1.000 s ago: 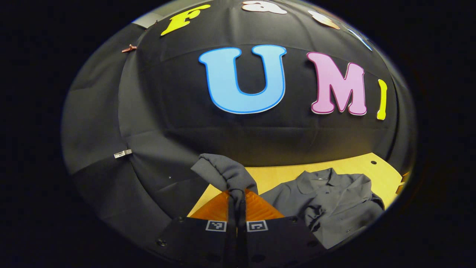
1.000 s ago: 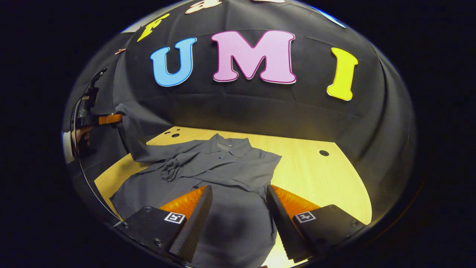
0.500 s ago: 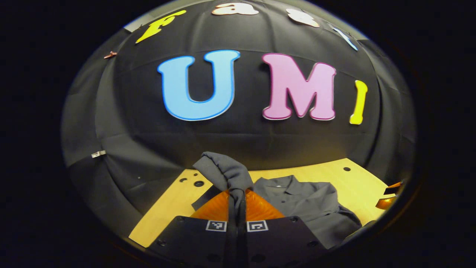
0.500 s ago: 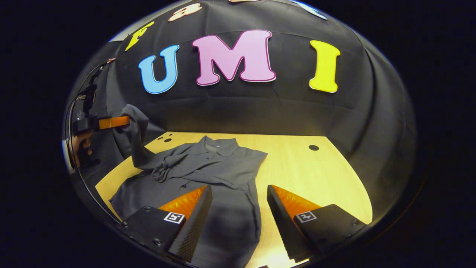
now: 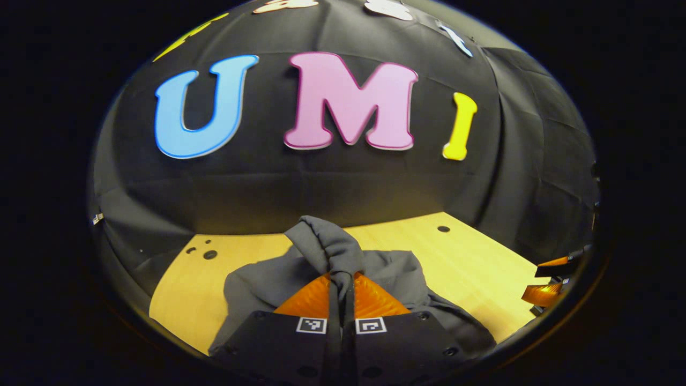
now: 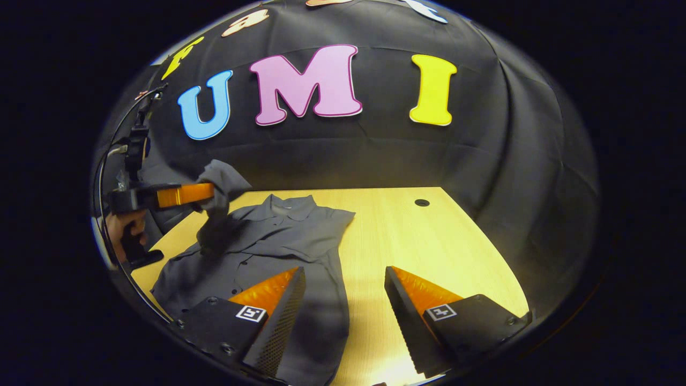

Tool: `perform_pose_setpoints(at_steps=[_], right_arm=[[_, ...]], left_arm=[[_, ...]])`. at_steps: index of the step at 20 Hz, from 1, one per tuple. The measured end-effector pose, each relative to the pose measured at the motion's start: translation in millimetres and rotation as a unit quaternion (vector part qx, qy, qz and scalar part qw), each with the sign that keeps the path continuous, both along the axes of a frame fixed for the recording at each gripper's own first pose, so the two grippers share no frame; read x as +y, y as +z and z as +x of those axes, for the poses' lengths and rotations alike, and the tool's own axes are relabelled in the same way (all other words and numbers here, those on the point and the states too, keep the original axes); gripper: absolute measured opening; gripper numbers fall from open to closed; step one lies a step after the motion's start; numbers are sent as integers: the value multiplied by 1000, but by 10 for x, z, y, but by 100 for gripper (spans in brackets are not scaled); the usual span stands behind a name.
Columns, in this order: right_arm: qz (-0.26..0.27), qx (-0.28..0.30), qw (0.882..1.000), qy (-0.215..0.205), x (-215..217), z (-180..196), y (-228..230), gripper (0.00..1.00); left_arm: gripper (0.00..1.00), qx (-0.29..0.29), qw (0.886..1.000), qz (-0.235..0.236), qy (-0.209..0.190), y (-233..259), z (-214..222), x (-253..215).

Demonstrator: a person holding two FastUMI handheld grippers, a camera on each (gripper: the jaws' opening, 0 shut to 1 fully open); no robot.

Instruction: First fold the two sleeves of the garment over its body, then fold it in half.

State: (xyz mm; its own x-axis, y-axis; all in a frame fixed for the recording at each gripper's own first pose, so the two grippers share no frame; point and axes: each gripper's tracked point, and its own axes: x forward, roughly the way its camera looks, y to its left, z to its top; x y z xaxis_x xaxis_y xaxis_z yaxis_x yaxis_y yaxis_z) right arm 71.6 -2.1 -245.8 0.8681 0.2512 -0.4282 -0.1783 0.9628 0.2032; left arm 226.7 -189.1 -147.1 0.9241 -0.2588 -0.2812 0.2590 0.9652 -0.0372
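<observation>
While left gripper [image 5: 341, 284] pinches sleeve [image 5: 328, 247], lifted

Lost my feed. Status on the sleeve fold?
Left gripper shut on dark grey shirt's sleeve, lifted over body. Right gripper open, empty. Wooden table.

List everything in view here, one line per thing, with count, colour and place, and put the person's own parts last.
shirt: one, grey, collared with buttons, lying on the table, its far side lifted.
sleeve: one, grey, raised off the shirt, pinched in the left hand-held gripper.
table: one, light wood with round holes, under the shirt.
left hand-held gripper: one, shut on the sleeve, above the shirt.
right hand-held gripper: one, open, over the shirt's near edge.
hand: one, holding the left hand-held gripper's handle.
</observation>
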Motion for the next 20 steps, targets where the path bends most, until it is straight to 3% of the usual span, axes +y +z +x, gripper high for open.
perform_pose_setpoints(at_steps=[6,15,19,20], right_arm=[[-9,11,1000,-22,-182,-294,-107,92],[-14,19,999,-38,-210,-463,-145,93],[-9,19,999,-35,-141,-443,-129,93],[-8,19,999,-32,-96,-432,-127,92]], left_arm=[[5,36,998,23,-41,-515,62,-491],[4,67,992,68,-80,-1072,112,-786],[25,79,990,54,-100,-1198,72,-903],[35,79,990,56,-105,-1206,63,-922]])
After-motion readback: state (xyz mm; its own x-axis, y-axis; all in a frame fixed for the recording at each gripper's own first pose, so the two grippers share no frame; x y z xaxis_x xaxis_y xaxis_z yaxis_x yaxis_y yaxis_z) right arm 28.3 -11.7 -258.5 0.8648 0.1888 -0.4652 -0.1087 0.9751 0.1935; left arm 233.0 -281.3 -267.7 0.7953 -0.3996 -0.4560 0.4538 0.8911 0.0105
